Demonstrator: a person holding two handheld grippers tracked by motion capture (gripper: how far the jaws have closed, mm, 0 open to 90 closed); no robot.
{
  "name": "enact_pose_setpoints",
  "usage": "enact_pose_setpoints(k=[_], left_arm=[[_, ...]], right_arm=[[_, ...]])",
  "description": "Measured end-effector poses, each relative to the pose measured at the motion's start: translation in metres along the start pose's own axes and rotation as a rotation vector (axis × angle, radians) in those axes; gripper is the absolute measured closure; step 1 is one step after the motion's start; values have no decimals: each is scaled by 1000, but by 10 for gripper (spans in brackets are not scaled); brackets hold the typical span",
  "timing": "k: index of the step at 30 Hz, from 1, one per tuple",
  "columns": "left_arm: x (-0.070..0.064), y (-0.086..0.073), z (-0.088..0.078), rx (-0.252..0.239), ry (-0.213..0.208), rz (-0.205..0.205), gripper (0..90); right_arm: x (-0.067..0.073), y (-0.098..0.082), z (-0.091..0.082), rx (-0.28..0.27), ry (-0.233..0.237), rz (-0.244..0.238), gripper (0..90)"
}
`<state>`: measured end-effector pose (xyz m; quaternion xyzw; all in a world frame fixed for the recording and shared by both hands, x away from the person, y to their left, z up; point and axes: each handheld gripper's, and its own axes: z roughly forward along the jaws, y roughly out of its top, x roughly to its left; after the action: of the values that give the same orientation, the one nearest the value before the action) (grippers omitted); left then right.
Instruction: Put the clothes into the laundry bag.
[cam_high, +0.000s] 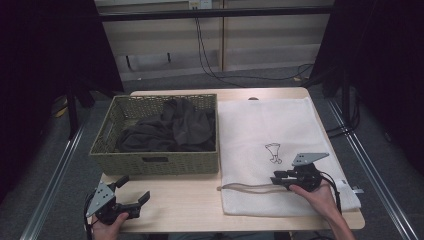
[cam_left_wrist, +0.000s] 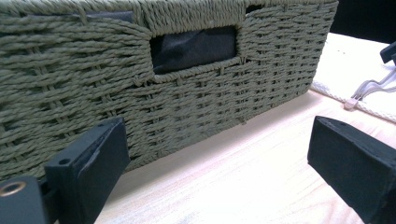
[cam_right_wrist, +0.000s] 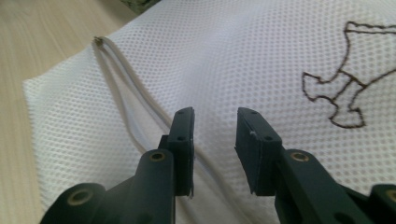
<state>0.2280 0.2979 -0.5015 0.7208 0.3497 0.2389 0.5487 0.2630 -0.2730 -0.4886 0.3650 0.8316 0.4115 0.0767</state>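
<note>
White mesh bag (cam_high: 270, 150) flat on worktop (cam_high: 175, 200), 3 o'clock of wicker basket (cam_high: 155, 162); drawstring (cam_right_wrist: 126, 74) looped at near edge. Right claw (cam_right_wrist: 212, 140) partly spread over mesh, pinching nothing (cord just beside one pad). Left claw (cam_left_wrist: 210, 172) spread wide, idle. Risk: closing off-cord, grabbing mesh instead.

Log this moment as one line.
left gripper: open, idle by basket | right gripper: jaws part-closed over mesh bag, around drawstring | dark clothes in basket
</note>
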Motion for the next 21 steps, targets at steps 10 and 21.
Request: enact_pose_setpoints(k=[10,21], left_arm=[[-1,0,1,-3,0,2,53],[0,0,-2,-7,5,-4,53]], right_arm=[[5,10,9,36,35,-76,675],[13,15,29,83,18,-116,417]])
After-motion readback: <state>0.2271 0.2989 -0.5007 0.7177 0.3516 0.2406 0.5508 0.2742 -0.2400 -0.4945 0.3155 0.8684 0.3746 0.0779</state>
